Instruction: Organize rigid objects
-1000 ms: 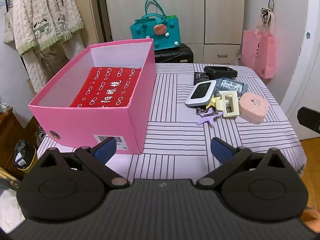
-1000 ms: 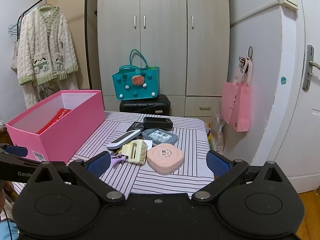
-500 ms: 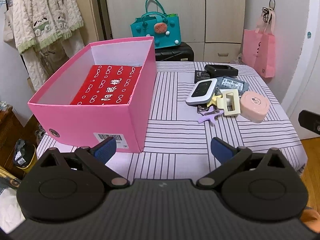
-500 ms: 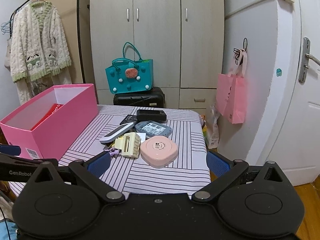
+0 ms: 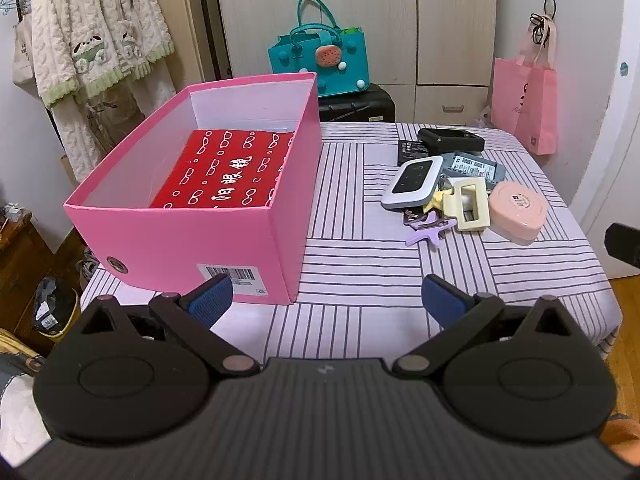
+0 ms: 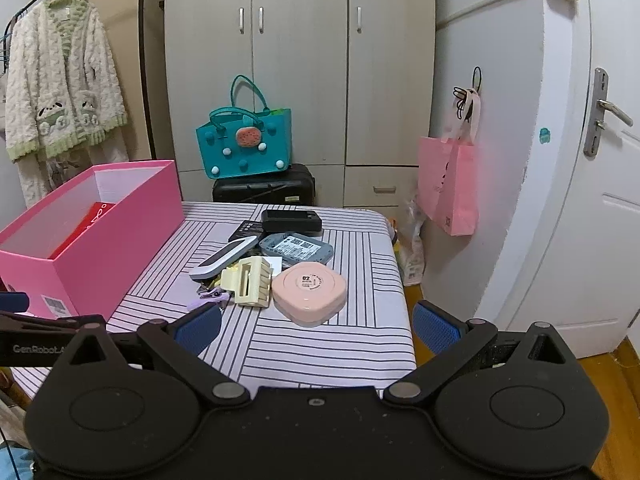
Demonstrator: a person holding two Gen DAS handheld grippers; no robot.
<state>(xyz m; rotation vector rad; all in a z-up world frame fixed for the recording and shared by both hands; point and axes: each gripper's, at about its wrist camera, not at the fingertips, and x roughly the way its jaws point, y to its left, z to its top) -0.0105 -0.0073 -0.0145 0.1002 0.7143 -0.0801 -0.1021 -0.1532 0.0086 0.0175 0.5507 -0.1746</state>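
Observation:
A pink box (image 5: 188, 236) (image 6: 100, 256) stands on the left of the striped table with a red packet (image 5: 228, 174) lying inside. A heap of small items lies at the right: a round pink case (image 5: 518, 208) (image 6: 309, 292), a cream hair claw (image 5: 470, 204) (image 6: 250, 282), a white-and-black device (image 5: 414, 182) (image 6: 224, 256), a purple clip (image 5: 428, 232), a grey pouch (image 6: 296, 248) and a black case (image 5: 450, 140) (image 6: 291, 220). My left gripper (image 5: 326, 300) hangs open over the table's near edge, holding nothing. My right gripper (image 6: 316, 326) is open too, short of the pink case.
The striped table (image 5: 360, 264) drops off at its right edge (image 6: 404, 304). Behind it sit a teal bag (image 6: 244, 148) on a black suitcase (image 6: 264, 188), a wardrobe, and a pink bag (image 6: 450, 188) hanging on the wall. A door (image 6: 600, 216) is at right.
Both grippers stay open. The right wrist view has drifted a little closer to the heap of items; the left view has shifted only slightly.

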